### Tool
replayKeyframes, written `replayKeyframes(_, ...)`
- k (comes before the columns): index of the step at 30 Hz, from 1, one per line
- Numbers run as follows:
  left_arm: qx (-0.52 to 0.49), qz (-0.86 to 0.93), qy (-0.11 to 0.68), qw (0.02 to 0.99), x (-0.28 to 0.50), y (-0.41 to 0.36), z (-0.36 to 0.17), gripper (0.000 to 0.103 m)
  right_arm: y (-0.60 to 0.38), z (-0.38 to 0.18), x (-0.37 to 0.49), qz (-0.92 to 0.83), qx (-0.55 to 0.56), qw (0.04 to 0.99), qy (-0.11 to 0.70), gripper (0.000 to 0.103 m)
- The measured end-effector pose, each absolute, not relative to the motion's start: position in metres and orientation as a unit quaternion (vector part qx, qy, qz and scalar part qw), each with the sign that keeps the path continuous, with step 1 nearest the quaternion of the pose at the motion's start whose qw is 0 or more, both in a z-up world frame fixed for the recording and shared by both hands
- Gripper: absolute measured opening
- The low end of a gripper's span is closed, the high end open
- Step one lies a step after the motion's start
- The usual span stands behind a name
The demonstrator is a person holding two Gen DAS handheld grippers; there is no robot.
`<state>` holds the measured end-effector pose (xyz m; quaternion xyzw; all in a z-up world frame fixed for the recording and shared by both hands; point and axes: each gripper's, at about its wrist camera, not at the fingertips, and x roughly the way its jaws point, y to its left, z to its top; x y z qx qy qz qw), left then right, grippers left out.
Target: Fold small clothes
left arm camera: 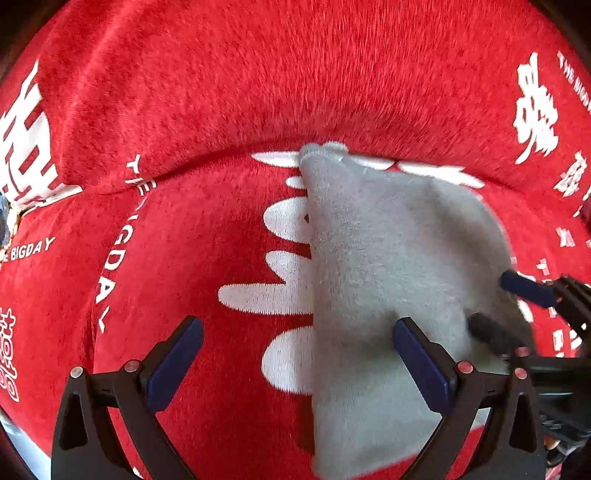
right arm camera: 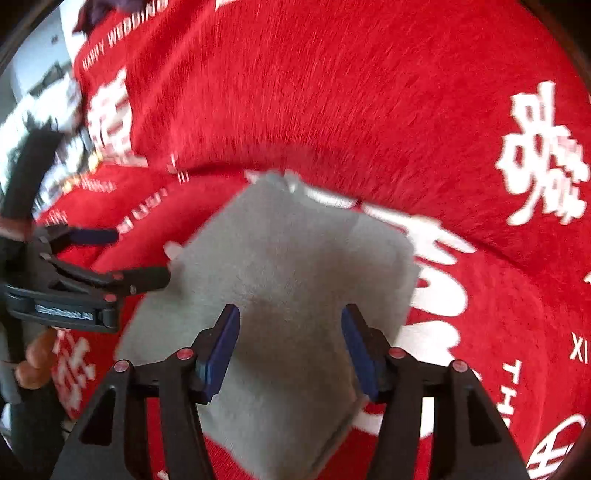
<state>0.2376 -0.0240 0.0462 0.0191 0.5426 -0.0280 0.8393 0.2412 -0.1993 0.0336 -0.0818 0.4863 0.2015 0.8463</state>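
A small grey fuzzy garment point(left arm camera: 380, 266) lies folded flat on a red plush seat cover point(left arm camera: 207, 229); it also shows in the right wrist view point(right arm camera: 295, 266). My left gripper point(left arm camera: 299, 354) is open and empty, its right finger over the garment's left part and its left finger over the red cover. My right gripper point(right arm camera: 290, 343) is open and empty just above the garment's near half. The right gripper point(left arm camera: 517, 310) appears at the garment's right edge in the left wrist view. The left gripper point(right arm camera: 136, 254) appears at the garment's left edge in the right wrist view.
The red cover with white lettering rises into a backrest point(left arm camera: 295, 74) behind the garment. A dark cloth point(right arm camera: 110, 11) lies at the top left on the backrest. A room with furniture point(right arm camera: 40, 96) shows at the far left.
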Motion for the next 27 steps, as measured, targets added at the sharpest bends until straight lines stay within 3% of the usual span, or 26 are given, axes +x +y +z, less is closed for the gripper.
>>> replayKeyframes(5,0.023,-0.031,0.537,0.842,0.237,-0.027,0.037,0.103,-0.225,0.007,0.253,0.198,-0.005,0.849,0.49,0.063)
replayKeyframes(14,0.026,-0.032,0.528,0.848,0.24,-0.031,0.038,0.103,-0.215,0.031,0.26,0.17,-0.03,0.849,0.499,0.065)
replayKeyframes(16,0.024,-0.032,0.53,0.847,0.243,-0.031,0.038,0.103,-0.211,0.037,0.261,0.168,-0.042,0.855,0.488,0.071)
replayKeyframes(17,0.021,-0.031,0.532,0.846,0.245,-0.032,0.037,0.103,-0.208,0.034,0.263,0.163,-0.055,0.854,0.491,0.076)
replayKeyframes(20,0.018,-0.03,0.535,0.844,0.25,-0.033,0.035,0.103,-0.202,0.011,0.27,0.149,-0.088,0.838,0.518,0.078)
replayKeyframes(27,-0.017,-0.036,0.566,0.824,0.272,-0.029,0.024,0.103,-0.21,0.002,0.267,0.147,-0.057,0.859,0.488,0.08)
